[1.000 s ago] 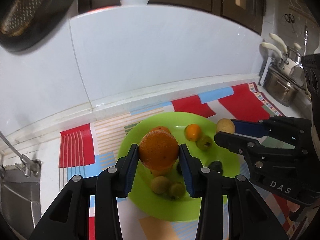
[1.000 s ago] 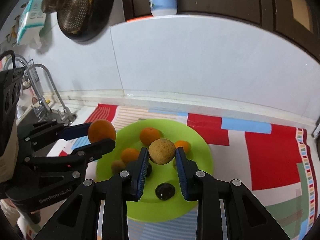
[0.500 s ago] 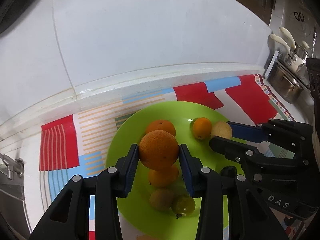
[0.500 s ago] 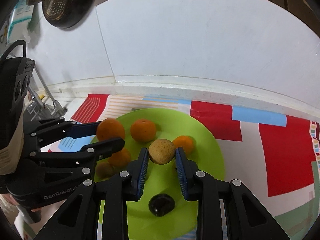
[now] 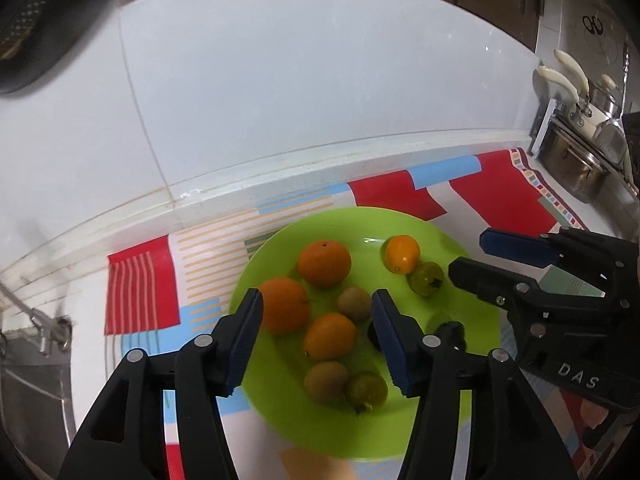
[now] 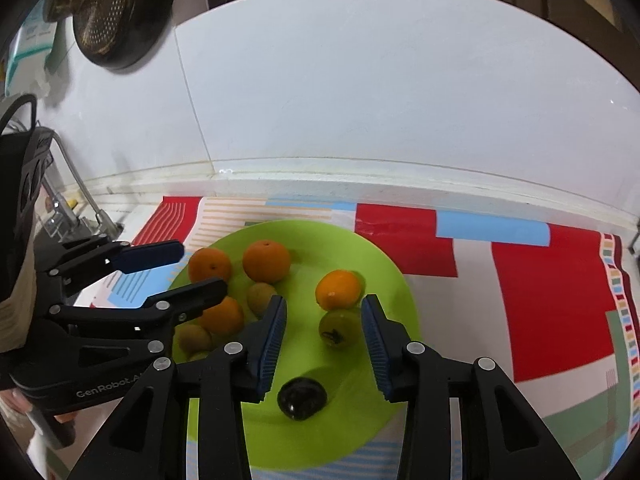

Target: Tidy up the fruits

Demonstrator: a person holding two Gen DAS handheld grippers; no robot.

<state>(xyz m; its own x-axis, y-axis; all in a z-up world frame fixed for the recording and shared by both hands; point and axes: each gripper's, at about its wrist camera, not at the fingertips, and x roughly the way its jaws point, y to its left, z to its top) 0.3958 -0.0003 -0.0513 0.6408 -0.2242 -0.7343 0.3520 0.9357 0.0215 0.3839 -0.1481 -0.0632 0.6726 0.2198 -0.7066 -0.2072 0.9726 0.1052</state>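
Kitchen counter, patterned mat (image 5: pixel 492 188) under a green plate (image 5: pixel 472 320), white tiled wall behind, pots (image 5: pixel 580 168) far right, tap (image 6: pixel 76 184) far left.

Nearest the lens: left gripper (image 5: pixel 318 328) jaws are opening, nothing pinched. Between and below the pads sit a small orange fruit (image 5: pixel 330 336) and a brown round fruit (image 5: pixel 354 304); the big orange (image 5: pixel 284 310) rests on the plate against the left pad's inner edge, can't tell if touching. Right gripper (image 6: pixel 324 334) jaws also opening, empty; an olive-green fruit (image 6: pixel 338 328) lies on the plate between them, an orange one (image 6: pixel 338 288) just beyond, a dark fruit (image 6: pixel 302 398) closer in, near the plate's front.

Further back: another orange (image 5: pixel 324 262) mid-plate, well inside the rim.

Looks like the release step, all visible fruit is on the plate. To do it well: open fully before lifting, pull straight back and up along the fingers so pads don't nudge the round fruit into rolling. The big orange sits close to the left rim, so watch it.

Pose: both tools pitched steeply down at the plate, side by side, tips converging over it, left tool's tips near the right tool's side.
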